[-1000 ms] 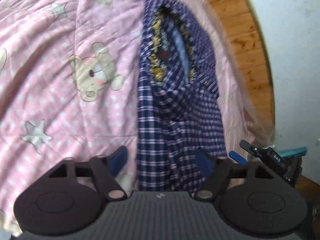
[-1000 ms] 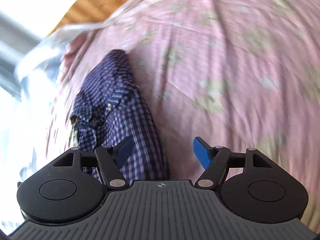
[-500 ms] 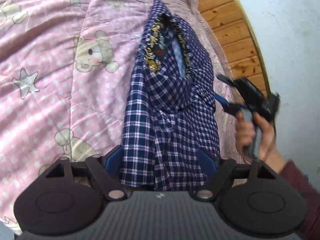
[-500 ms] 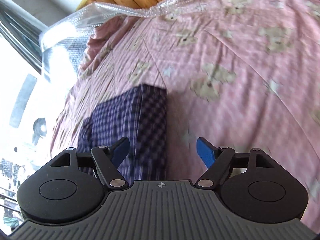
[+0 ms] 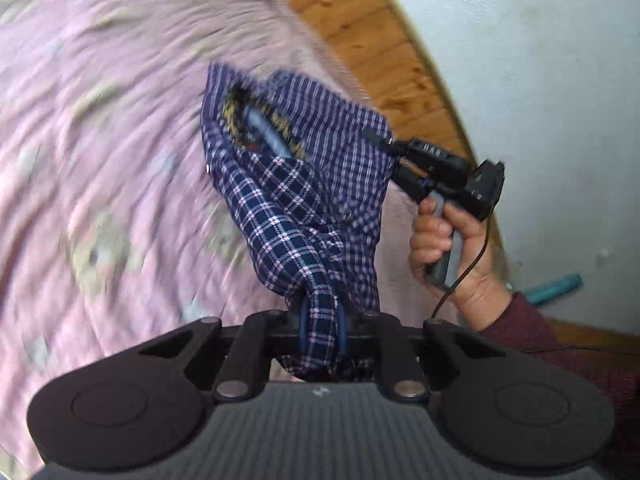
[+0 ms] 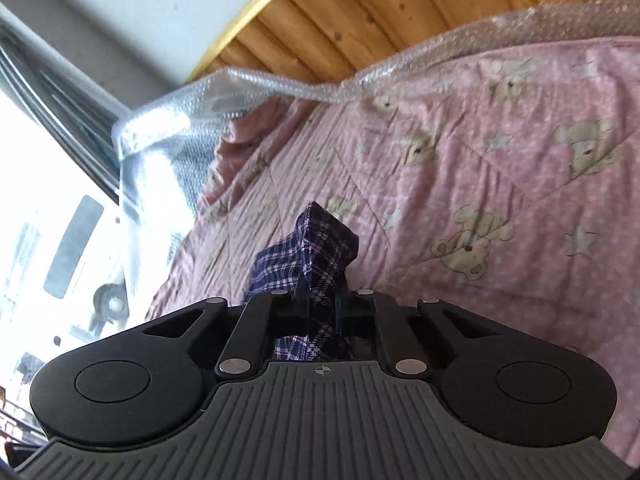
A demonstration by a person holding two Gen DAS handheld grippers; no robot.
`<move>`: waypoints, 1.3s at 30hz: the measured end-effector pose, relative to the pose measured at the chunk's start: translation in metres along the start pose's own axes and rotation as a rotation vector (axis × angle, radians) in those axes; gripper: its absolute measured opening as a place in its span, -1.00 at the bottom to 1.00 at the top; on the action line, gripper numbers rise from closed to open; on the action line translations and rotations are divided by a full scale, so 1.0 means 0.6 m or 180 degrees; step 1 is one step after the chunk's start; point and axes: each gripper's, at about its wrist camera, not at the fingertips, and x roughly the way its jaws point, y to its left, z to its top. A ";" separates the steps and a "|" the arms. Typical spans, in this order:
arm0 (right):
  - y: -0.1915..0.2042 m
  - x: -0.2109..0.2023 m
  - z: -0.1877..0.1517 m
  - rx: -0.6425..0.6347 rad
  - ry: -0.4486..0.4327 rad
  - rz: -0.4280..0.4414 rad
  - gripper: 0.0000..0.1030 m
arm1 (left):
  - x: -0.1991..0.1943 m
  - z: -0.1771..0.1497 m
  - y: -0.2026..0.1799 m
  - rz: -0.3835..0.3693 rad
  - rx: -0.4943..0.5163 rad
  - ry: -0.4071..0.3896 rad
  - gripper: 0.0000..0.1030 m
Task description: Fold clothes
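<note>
pink quilt (image 5: 100, 160) motion-blurred, shirt (image 5: 316, 216) hem hidden behind left tool (image 5: 322, 330)

We see only small white letters on the right gripper (image 5: 434, 152) body in the left wrist view, too blurred to read; no other text.
</note>
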 end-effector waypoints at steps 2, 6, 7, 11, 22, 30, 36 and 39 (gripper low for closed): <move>-0.001 -0.074 -0.004 0.0218 -0.0256 -0.0153 -0.86 | -0.025 0.051 -0.014 -0.0116 0.0214 0.0139 -0.75; 0.012 -0.215 -0.077 0.0477 -0.0637 -0.0644 -0.85 | -0.028 0.205 0.025 -0.0071 0.0683 0.0572 -0.72; 0.014 -0.236 -0.106 0.0539 -0.0670 -0.0771 -0.82 | -0.004 0.235 0.049 0.0062 0.0740 0.0692 -0.58; -0.032 -0.183 -0.222 0.0704 -0.0241 -0.1280 -0.10 | 0.082 0.291 0.166 0.1060 0.0514 0.0797 -0.25; -0.047 -0.124 -0.144 -0.0401 -0.0051 -0.1279 -0.45 | 0.100 0.072 0.140 0.0874 -0.0060 0.0060 -0.10; -0.044 -0.012 -0.073 -0.1075 0.0414 -0.1239 0.15 | 0.089 -0.041 0.108 0.1032 -0.0178 -0.0241 0.16; -0.037 0.026 -0.079 -0.1343 0.0442 -0.1132 -1.00 | 0.067 -0.085 0.087 0.1424 -0.0133 -0.0416 0.02; 0.020 0.036 -0.070 -0.1685 0.0195 -0.1047 -1.00 | 0.056 -0.107 0.077 0.1620 -0.0110 -0.0503 -0.14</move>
